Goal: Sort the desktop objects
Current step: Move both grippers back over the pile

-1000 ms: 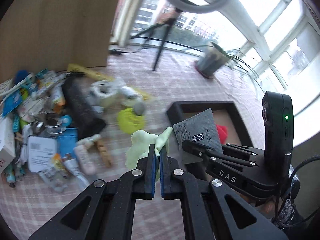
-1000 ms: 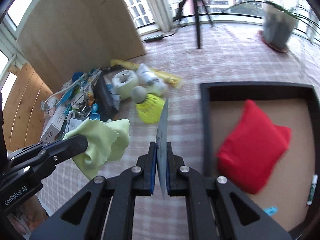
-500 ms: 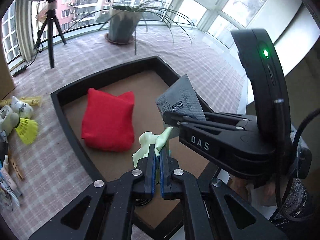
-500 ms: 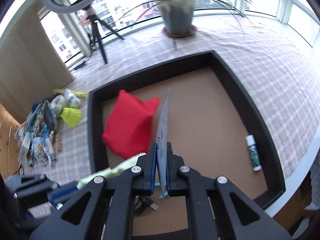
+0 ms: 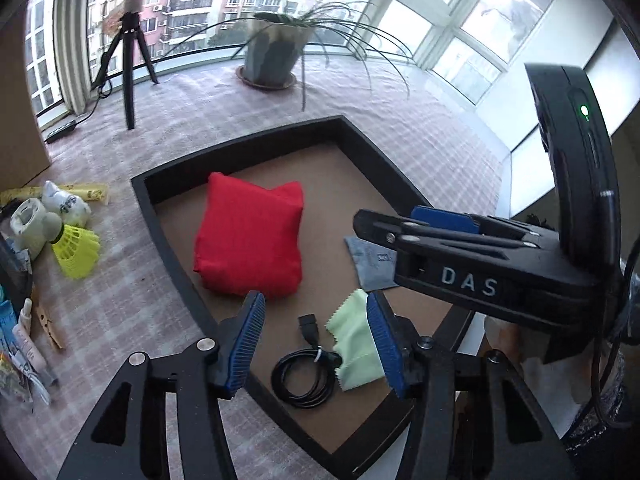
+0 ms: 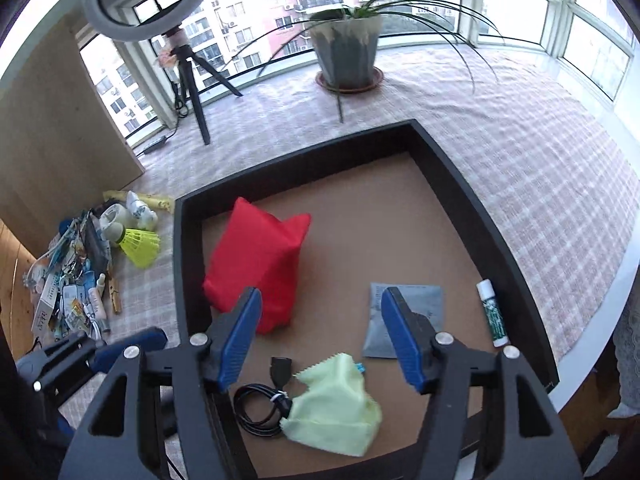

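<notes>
Both grippers hang over the black tray (image 5: 176, 252) with their jaws opening and nothing pressed between the pads. My left gripper (image 5: 314, 298) is above a pale green cloth (image 5: 352, 344), which lies loose on the tray floor beside a coiled black cable (image 5: 304, 376). My right gripper (image 6: 320, 292) is above a grey sachet (image 6: 434, 300) that lies flat on the tray floor. The green cloth (image 6: 336, 404) and the cable (image 6: 256, 408) lie below it. A red fabric bag (image 6: 256, 264) sits in the tray's left half.
A white and green tube (image 6: 492, 312) lies by the tray's right wall (image 6: 480, 216). Left of the tray are a yellow shuttlecock (image 6: 140, 244) and a heap of small items (image 6: 76, 280). A potted plant (image 6: 348, 52) and a tripod (image 6: 192, 76) stand at the back.
Both grippers swung from the heap to over the tray and opened. The left one let go of the green cloth and the right one the grey sachet; both now lie in the tray.
</notes>
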Tool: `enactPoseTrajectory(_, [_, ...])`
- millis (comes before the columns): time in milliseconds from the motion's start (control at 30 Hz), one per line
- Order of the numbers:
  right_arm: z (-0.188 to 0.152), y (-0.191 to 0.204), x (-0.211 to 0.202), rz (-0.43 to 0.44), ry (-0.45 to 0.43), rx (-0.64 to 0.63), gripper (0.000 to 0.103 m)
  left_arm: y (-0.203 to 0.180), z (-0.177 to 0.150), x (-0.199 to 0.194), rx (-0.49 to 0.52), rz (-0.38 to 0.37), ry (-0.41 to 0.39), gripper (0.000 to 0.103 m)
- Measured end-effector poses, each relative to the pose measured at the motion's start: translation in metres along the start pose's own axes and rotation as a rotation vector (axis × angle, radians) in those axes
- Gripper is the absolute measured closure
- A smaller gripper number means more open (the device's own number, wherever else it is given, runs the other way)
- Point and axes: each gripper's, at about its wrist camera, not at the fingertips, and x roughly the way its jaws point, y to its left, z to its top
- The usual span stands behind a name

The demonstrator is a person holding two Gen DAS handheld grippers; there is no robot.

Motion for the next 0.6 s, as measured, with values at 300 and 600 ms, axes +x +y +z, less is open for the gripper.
enactPoseTrajectory(300, [0.005,0.074,0.012,0.072,0.009,-0.123,0.041,0.075,-0.004,-0.048,-0.121,0.152,-0.106,0.052])
enactPoseTrajectory(600, [-0.002,0.159,0.028,0.152,0.034,-0.255,0.041,0.156,-0.034,-0.085,-0.240,0.310,-0.164,0.052])
